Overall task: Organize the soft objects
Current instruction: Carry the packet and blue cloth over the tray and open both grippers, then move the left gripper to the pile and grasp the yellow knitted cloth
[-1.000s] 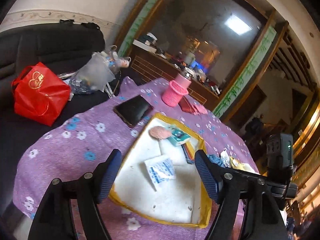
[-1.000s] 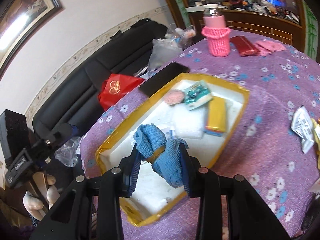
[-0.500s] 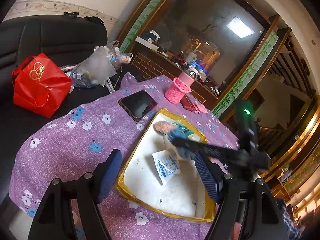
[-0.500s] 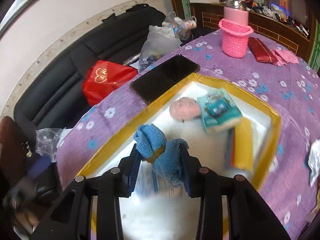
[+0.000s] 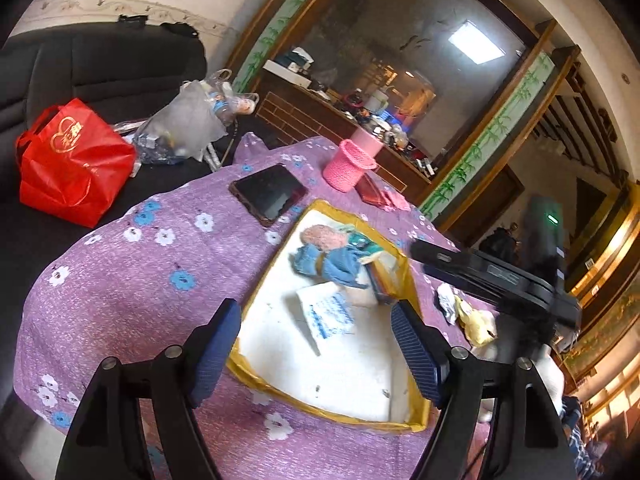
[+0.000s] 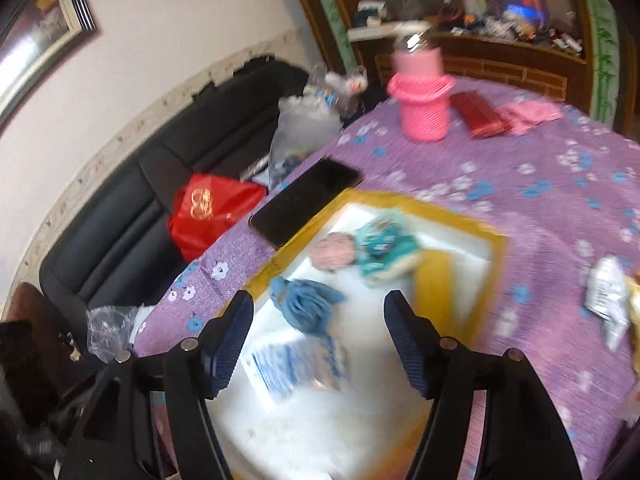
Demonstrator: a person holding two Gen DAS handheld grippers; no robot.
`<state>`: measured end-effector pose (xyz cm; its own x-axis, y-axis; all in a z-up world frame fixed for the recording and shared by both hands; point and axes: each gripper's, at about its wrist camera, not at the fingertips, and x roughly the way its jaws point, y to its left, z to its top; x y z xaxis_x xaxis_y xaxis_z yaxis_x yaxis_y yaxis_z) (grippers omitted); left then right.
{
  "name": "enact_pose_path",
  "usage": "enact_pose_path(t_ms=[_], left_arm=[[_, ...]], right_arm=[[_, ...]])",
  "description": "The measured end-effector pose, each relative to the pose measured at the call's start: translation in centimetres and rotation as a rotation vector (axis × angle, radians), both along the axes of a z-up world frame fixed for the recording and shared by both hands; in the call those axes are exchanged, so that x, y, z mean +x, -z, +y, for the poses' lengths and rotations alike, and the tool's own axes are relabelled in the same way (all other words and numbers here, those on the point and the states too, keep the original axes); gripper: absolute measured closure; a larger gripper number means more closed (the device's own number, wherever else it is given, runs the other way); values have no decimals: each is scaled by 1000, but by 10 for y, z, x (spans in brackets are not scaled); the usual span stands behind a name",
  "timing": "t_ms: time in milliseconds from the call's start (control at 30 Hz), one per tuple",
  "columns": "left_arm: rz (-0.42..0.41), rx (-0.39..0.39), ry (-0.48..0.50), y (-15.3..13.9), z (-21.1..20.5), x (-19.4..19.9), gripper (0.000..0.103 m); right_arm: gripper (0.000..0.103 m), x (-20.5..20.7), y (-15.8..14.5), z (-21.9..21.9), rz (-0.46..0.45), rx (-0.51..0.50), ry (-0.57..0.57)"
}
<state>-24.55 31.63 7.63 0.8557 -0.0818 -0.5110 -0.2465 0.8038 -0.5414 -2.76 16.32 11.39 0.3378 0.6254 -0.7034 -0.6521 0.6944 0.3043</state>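
Observation:
A blue knitted cloth (image 5: 328,262) lies loose in the white tray with a yellow rim (image 5: 256,280), next to a pink puff (image 5: 320,236) and a teal packet (image 5: 358,242). A white and blue sachet (image 5: 326,314) lies nearer. My left gripper (image 5: 316,350) is open and empty over the tray's near end. In the right wrist view the cloth (image 6: 306,308) lies in the tray (image 6: 496,240) just beyond my right gripper (image 6: 320,338), which is open and empty. The right gripper's body (image 5: 500,276) shows at the right of the left wrist view.
A phone (image 5: 268,196) lies left of the tray on the purple flowered cloth (image 5: 132,272). A pink cup (image 5: 350,164), a red wallet (image 6: 480,114) and a pink cloth (image 6: 528,114) are at the back. Wrappers (image 6: 608,300) lie right of the tray. A red bag (image 5: 68,160) sits on the black sofa.
My right gripper opened and let the blue cloth drop into the tray, then drew back. The left gripper stayed open over the tray's near end.

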Motion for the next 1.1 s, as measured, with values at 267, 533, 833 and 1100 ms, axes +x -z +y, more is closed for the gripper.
enact_pose_path(t_ms=[267, 533, 833, 1100], left_arm=[[-37, 58, 144, -19, -48, 6, 13], [16, 115, 380, -21, -140, 36, 13], [77, 180, 510, -24, -211, 52, 13], [121, 237, 502, -35, -231, 81, 13]], right_arm=[[23, -24, -39, -167, -134, 69, 223], [20, -13, -33, -335, -122, 99, 551], [21, 16, 13, -379, 26, 190, 550], [21, 27, 20, -388, -55, 213, 592]])
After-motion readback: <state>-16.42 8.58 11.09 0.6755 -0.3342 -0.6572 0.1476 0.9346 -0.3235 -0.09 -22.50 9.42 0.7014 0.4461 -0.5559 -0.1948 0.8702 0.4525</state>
